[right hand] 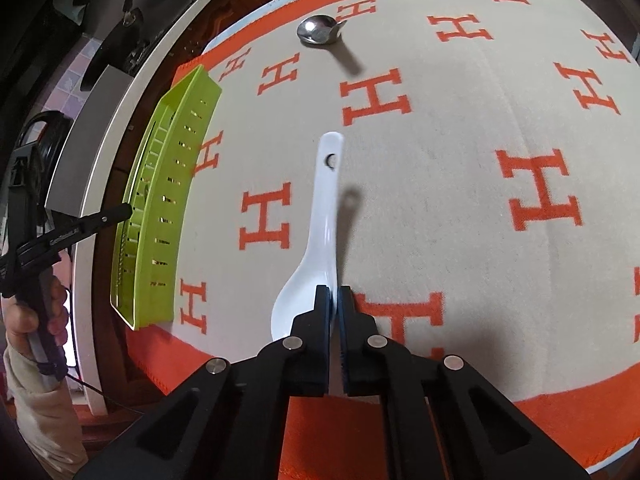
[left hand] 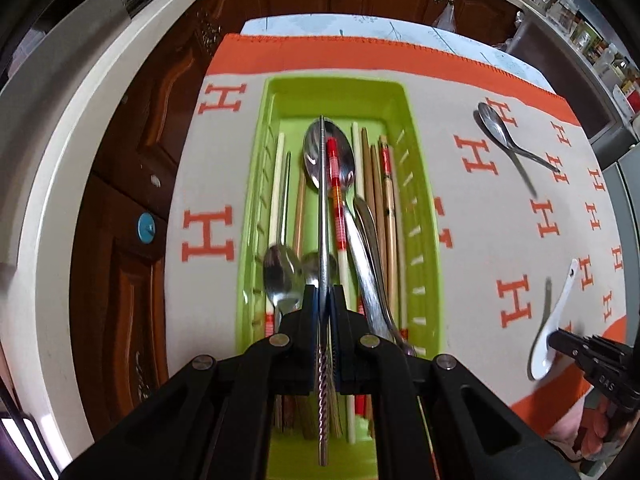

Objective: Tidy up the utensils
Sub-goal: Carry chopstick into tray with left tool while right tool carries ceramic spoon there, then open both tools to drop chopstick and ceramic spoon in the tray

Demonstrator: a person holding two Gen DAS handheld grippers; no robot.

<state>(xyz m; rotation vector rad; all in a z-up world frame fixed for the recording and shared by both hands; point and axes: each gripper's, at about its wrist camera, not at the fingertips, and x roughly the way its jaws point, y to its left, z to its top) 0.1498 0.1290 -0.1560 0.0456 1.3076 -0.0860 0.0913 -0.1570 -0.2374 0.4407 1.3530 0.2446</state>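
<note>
A: Utensils, left wrist view. Where do they lie?

B: Most lie in the green plastic tray (left hand: pixel 336 92), which sits on the beige and orange H-patterned cloth (left hand: pixel 208 168). Inside it are a large steel spoon (left hand: pixel 329 152), a red-and-white chopstick (left hand: pixel 336 196), wooden chopsticks (left hand: pixel 386 216) along the right side and two smaller steel spoons (left hand: pixel 280 276) near the camera.

A: And the left gripper (left hand: pixel 323 292)?

B: Its jaws are clamped on a metal chopstick (left hand: pixel 322 200) with a twisted grip, held lengthwise over the tray's middle. To the right, on the cloth outside the tray, lies a steel spoon (left hand: pixel 508 136). Nearer, the right gripper (left hand: pixel 560 338) holds a white ceramic spoon (left hand: pixel 554 316).

A: Right wrist view?

B: The right gripper (right hand: pixel 334 292) is closed on the rim of the white ceramic spoon's (right hand: pixel 320 240) bowl; the handle, with a hole near its tip, points away from the camera, and its shadow falls on the cloth (right hand: pixel 460 200) just beside it. The steel spoon (right hand: pixel 320 30) rests far ahead, well apart. The green tray (right hand: pixel 168 200) stands at the left edge of the cloth, seen from its slotted side wall. The left gripper (right hand: pixel 120 212) hovers at the tray's near end; its jaw state cannot be told from here.
</note>
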